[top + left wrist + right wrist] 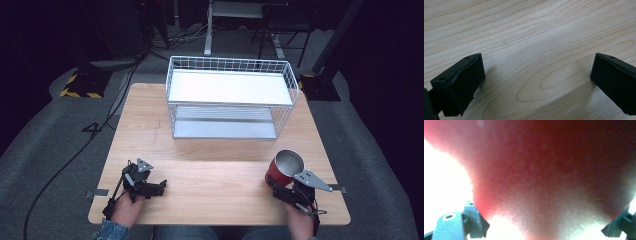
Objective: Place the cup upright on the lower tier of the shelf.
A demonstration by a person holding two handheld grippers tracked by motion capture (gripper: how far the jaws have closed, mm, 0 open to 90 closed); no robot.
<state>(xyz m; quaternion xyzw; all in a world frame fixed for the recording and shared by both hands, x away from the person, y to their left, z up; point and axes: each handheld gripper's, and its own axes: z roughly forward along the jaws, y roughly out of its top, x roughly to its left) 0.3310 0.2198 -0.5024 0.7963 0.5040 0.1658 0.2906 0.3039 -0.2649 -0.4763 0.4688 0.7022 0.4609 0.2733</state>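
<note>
Here, the right claw (280, 187) is pinching a red metal cup with a silvery inside (284, 169) and holding it tilted near the right front corner of the light wooden bench (210, 165). The left claw (156, 187) is resting spread wide and empty at the front left, while a white two-tier wire shelf basket (231, 97) is standing at the far side.

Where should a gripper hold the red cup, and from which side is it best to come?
Grip the red cup across its round side wall, from the person's side, where the right gripper appears shut on it. It tilts, open mouth up and away, so the near wall is exposed.
</note>
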